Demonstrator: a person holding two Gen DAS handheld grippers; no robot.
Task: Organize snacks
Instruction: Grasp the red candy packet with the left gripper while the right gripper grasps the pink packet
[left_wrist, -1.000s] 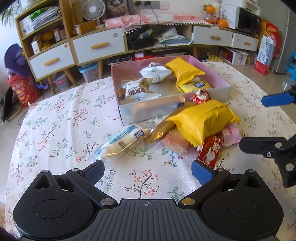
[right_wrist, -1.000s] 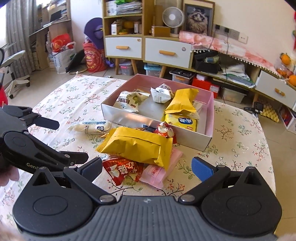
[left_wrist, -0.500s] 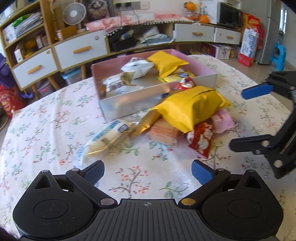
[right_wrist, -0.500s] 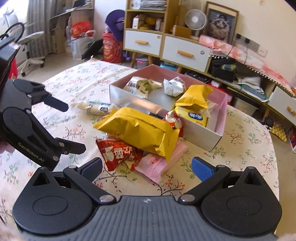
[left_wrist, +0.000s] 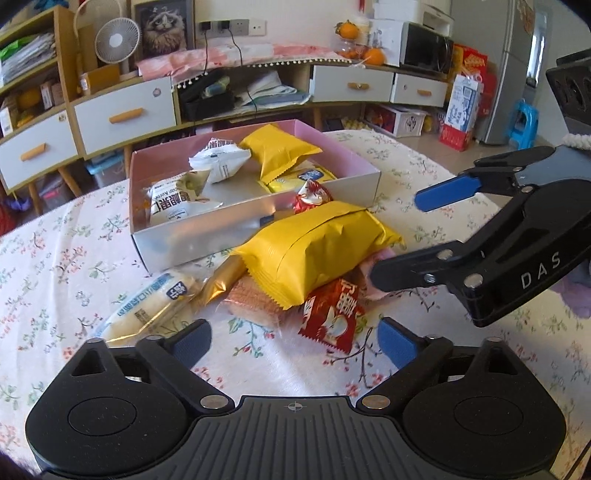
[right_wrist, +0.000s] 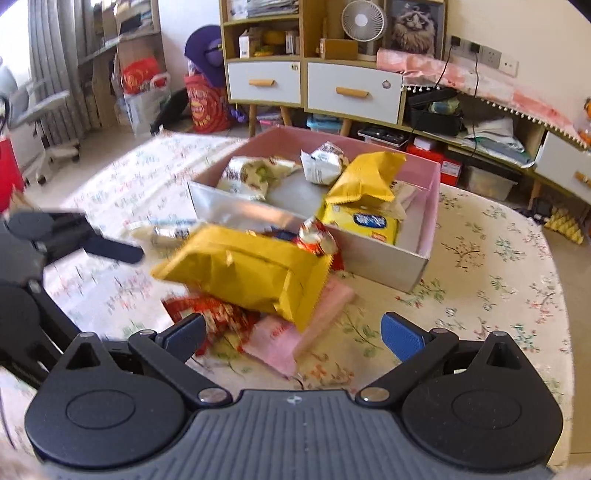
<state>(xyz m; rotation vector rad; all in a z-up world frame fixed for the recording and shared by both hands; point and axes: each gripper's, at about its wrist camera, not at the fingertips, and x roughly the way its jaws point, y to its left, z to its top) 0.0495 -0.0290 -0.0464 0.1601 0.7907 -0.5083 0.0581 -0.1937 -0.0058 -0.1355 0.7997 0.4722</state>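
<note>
A pile of snacks lies on the floral tablecloth in front of the pink box (left_wrist: 207, 236). On top is a big yellow bag (left_wrist: 317, 251) (right_wrist: 251, 273), over a red packet (left_wrist: 330, 314), a pink packet (right_wrist: 280, 336), a wafer pack (left_wrist: 251, 299) and a gold stick (left_wrist: 221, 280). A long white packet (left_wrist: 147, 306) lies to the left. My left gripper (left_wrist: 295, 341) is closing; the red packet's lower corner lies between its fingers, untouched. My right gripper (right_wrist: 295, 334) (left_wrist: 395, 238) stands open astride the pink packet, beside the yellow bag's right end.
The box holds white packets (left_wrist: 173, 199) and two yellow bags (left_wrist: 277, 151). A small red sweet (left_wrist: 310, 195) leans on its front wall. Low cabinets with drawers (left_wrist: 122, 114) stand behind the table. The table edge (right_wrist: 554, 295) curves away on the right.
Both grippers have come lower and nearer to the snack pile. The right gripper now reaches in beside the yellow bag. The left fingers stand slightly closer together.
</note>
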